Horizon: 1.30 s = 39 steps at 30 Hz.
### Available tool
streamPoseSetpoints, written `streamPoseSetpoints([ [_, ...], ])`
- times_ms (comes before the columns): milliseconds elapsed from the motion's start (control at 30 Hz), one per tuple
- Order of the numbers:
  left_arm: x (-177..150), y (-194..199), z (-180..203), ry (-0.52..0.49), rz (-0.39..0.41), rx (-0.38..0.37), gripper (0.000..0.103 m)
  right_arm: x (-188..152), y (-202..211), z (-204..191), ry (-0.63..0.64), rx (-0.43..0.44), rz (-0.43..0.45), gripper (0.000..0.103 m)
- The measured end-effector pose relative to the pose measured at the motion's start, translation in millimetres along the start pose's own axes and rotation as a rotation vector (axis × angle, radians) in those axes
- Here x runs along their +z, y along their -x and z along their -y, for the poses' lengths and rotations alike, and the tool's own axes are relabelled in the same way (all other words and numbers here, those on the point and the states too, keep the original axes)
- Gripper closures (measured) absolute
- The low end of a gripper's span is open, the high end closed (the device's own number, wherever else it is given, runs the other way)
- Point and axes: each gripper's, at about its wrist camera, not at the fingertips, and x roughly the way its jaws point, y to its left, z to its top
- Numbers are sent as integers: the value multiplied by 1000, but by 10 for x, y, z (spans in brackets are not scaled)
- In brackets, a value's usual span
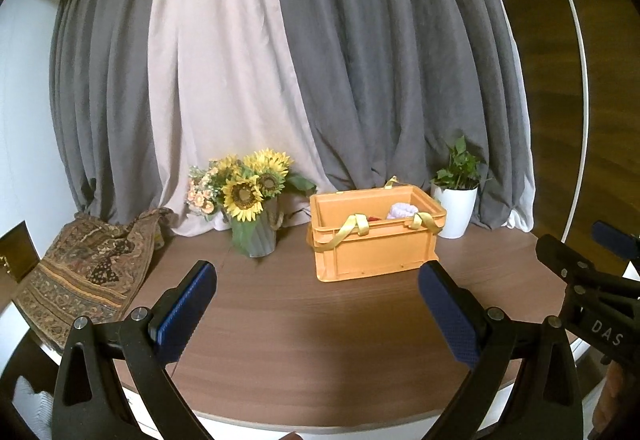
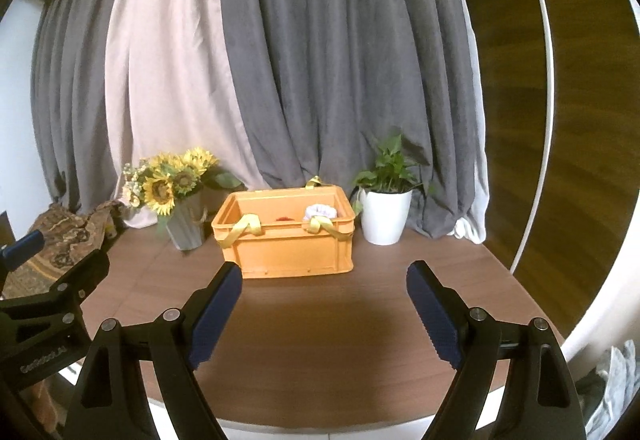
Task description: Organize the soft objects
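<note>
Both grippers hang wide open over the near edge of the table (image 1: 304, 324), nothing between the blue ribbed pads of the left gripper (image 1: 318, 314) or the right gripper (image 2: 324, 314). The crate (image 2: 286, 244), a rigid orange plastic box with ribbed walls, sits ahead at 12 o'clock from the right gripper, about 1 o'clock from the left. Two yellow straps (image 2: 250, 226), satiny and limp, drape over its near rim. Inside, a pale fluffy ring, the scrunchie (image 2: 320, 211), pokes up at the right end, with a small red thing (image 2: 285, 218) beside it, too small to name. Here is the risk, as I judge it: reach in for that scrunchie and a finger could snag a strap and drag the light crate along the smooth wood-grain top. The white glazed pot (image 2: 384, 216) with its leafy plant stands just beside the crate at 1 o'clock, and the grey ribbed vase (image 2: 186, 228) of sunflowers just beside it at 11 o'clock; a shoved crate could topple either. A patterned woven bag (image 1: 88, 268) slumps at 9 o'clock of the left view, floppy enough to slide off the edge if tugged. Grey and pale curtains (image 1: 360, 60) hang in soft folds behind.
</note>
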Motion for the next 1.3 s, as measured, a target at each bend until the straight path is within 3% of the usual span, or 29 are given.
streamPoseSetpoints([
  [400, -40, 204, -53, 6, 17, 6, 0, -27, 165, 15, -4, 25, 19, 18],
  [1300, -47, 216, -81, 6, 25, 31, 0, -35, 196, -46, 4, 25, 22, 18],
])
